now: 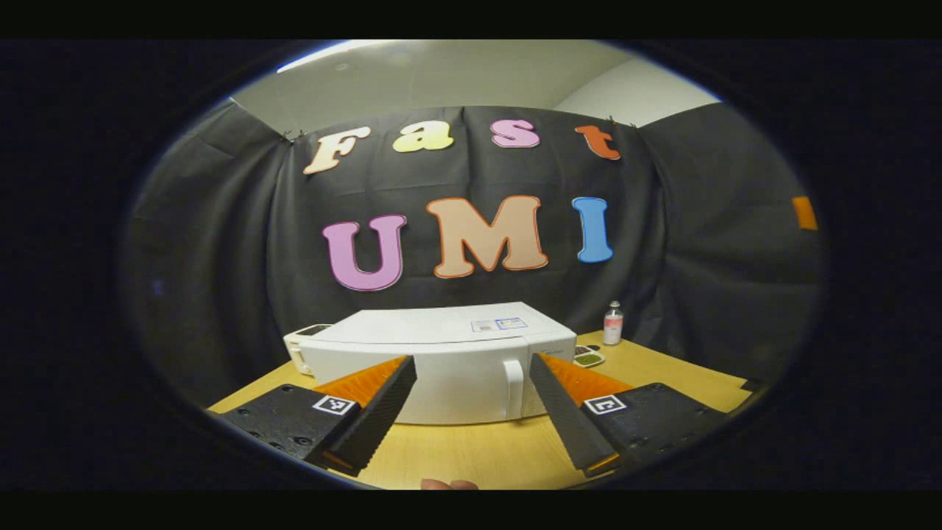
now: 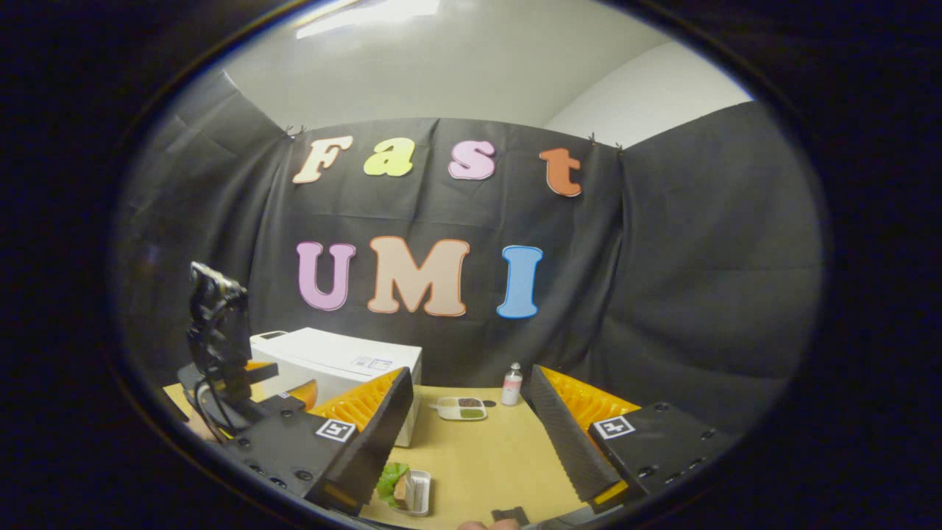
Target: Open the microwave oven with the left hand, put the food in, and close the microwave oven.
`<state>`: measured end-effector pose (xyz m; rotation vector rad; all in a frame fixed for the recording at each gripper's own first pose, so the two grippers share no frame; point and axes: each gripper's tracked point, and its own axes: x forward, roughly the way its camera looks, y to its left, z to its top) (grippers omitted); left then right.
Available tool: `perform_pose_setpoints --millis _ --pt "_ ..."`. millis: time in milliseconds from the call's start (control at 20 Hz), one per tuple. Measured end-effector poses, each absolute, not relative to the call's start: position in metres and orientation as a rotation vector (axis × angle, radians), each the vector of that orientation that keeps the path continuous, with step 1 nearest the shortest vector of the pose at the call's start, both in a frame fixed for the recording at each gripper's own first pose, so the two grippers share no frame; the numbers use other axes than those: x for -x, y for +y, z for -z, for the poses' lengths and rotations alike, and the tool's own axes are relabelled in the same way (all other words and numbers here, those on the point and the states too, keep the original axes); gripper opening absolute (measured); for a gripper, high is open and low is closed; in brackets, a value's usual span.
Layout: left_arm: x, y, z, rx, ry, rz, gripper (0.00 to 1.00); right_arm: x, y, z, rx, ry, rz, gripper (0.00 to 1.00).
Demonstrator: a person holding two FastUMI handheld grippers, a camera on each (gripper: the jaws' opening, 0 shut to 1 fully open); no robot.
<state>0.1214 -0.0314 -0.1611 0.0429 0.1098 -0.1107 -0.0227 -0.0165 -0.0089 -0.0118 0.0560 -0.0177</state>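
Two grippers, both with jaws spread wide, nothing between them. Left gripper hovers just in front of white box-shaped microwave oven, door shut, vertical white handle between its fingers but untouched. Microwave sits on light wooden table, far left. Right gripper hangs above table; food, a small white tray with green leaves, lies near, just beside its left finger. Small divided plate and small bottle with pink label stand farther back.

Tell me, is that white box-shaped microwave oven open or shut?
Shut: the white box-shaped microwave oven's door lies flush, its white handle untouched.
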Motion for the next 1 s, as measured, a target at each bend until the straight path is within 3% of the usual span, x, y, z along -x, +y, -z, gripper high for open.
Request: perform_pose_setpoints --millis 50,100,200,300,650,800,1000 --pt "-0.128 -0.037 0.171 -0.041 0.111 0.121 0.97 0.026 -0.02 0.01 0.02 0.065 0.029 0.96" --pt "-0.136 -0.043 0.181 -0.044 0.12 0.131 0.97 0.029 -0.025 0.014 0.038 0.078 0.04 1.0" --pt "-0.153 -0.049 0.204 -0.047 0.137 0.144 0.96 0.037 -0.035 0.017 0.08 0.101 0.061 0.96" --pt "-0.167 -0.056 0.229 -0.04 0.172 0.15 1.0 0.042 -0.049 0.014 0.1 0.106 0.098 0.96" --pt "-0.195 -0.07 0.291 -0.023 0.283 0.159 1.0 0.051 -0.063 0.016 0.144 0.128 0.139 1.0" --pt "-0.202 -0.074 0.301 -0.009 0.298 0.16 0.98 0.053 -0.071 0.019 0.178 0.138 0.162 0.96" --pt "-0.208 -0.074 0.298 -0.009 0.283 0.148 0.89 0.055 -0.071 0.022 0.195 0.149 0.163 1.0"
